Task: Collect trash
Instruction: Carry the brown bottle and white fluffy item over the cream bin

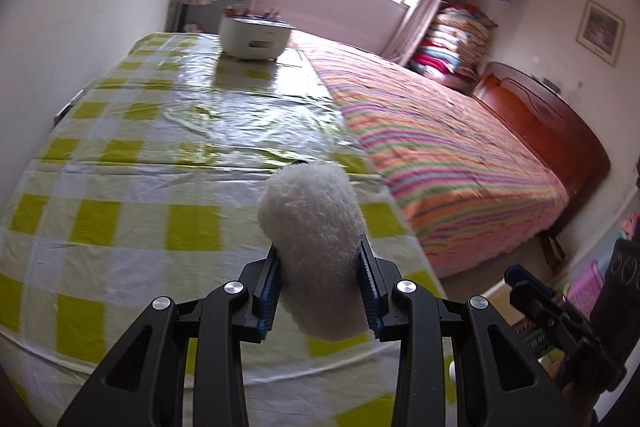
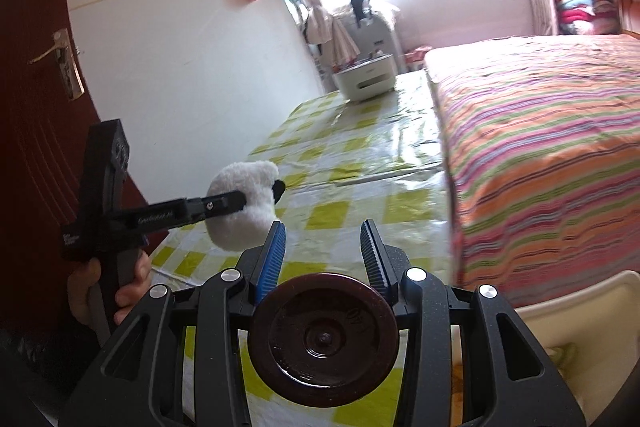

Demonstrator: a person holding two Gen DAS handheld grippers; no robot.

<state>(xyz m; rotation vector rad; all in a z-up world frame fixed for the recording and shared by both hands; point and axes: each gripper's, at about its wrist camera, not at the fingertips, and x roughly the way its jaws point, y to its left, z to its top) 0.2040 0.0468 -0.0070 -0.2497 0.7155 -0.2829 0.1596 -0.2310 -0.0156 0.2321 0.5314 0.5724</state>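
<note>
Left gripper (image 1: 322,291) clamped on white fluffy wad (image 1: 316,251), held above checked tablecloth (image 1: 120,155); right gripper (image 2: 323,255) pinches brown bottle (image 2: 323,339), its base toward the camera; white box (image 1: 254,39) at table's far end; striped bed (image 1: 448,163) just beside; white bin (image 2: 580,323) lower right.

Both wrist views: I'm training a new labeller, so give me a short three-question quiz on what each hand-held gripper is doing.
1. True or false: the left hand-held gripper grips a fluffy white item.
2. Which surface lies under both grippers? A) striped bed cover B) checked yellow-and-white tablecloth C) bare floor
3. What is clamped in the right hand-held gripper?

Key: 1 true; 2 B; 3 a dark brown round bottle, seen end-on.
</note>
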